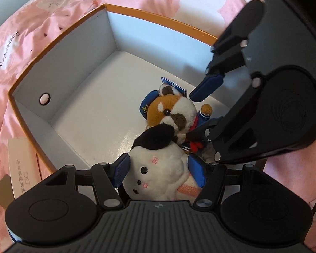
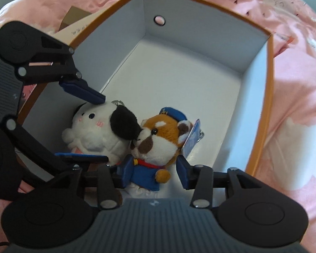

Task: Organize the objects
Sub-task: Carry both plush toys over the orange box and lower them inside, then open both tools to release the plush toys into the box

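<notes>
An orange-rimmed box (image 1: 59, 40) sits on a pink quilt (image 1: 42, 21). Inside it, 2 plush toys lie touching near 1 end wall: a white plush (image 1: 158, 168) and a brown plush (image 2: 158, 139) in blue clothes. The left gripper (image 1: 160, 169) straddles the white plush, pads spread just beside it. The right gripper (image 2: 152, 171) straddles the brown plush, jaws spread clear of it.
</notes>
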`<state>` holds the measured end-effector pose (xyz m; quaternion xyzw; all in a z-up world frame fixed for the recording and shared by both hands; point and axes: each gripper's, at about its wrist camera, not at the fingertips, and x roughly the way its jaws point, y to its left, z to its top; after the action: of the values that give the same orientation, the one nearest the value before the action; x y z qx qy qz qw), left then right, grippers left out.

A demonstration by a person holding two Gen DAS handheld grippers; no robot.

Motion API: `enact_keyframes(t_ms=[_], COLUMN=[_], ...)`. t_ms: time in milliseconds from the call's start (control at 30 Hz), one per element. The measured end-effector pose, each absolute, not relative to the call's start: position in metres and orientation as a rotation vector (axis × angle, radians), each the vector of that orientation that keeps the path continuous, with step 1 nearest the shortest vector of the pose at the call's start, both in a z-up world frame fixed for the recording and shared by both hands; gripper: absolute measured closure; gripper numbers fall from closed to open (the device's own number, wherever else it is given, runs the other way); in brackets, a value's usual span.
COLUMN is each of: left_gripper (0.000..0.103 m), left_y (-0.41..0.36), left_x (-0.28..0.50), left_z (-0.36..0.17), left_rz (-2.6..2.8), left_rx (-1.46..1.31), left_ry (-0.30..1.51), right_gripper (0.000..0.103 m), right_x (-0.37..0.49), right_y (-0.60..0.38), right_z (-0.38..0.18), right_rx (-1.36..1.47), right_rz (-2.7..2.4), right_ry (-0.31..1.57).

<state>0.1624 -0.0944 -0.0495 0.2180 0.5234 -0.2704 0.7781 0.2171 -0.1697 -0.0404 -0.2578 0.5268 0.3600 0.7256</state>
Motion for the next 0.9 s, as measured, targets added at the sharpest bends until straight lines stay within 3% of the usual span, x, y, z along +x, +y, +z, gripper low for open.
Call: enact_keyframes(t_ms=[100,167,567,900], left_gripper=[0.031,0.033,0.039,0.039], left_y=[-0.096,-0.098,-0.084,-0.084], left_x=[0.165,0.165,0.162,0.161], left_z=[-0.050,-0.050,-0.049,-0.052], left_rz=[-0.596,-0.598,-0.613,-0.624], left_rx=[0.546,0.598,0.526,0.514], left_ry=[1.137,1.133,1.154,1.172], right_gripper=[0.056,0.068,0.092,0.092], right_x=[0.223,0.227,0.259,0.243], right_y=[-0.168,-0.168,-0.200,-0.187], right_z=[-0.045,-0.045,-0.029,-0.050], right_rx=[-0.576,-0.565,-0.345,-0.414], right_rz=[0.810,0.811,0.810,0.835], right_ry=[1.175,1.172,1.348,1.390])
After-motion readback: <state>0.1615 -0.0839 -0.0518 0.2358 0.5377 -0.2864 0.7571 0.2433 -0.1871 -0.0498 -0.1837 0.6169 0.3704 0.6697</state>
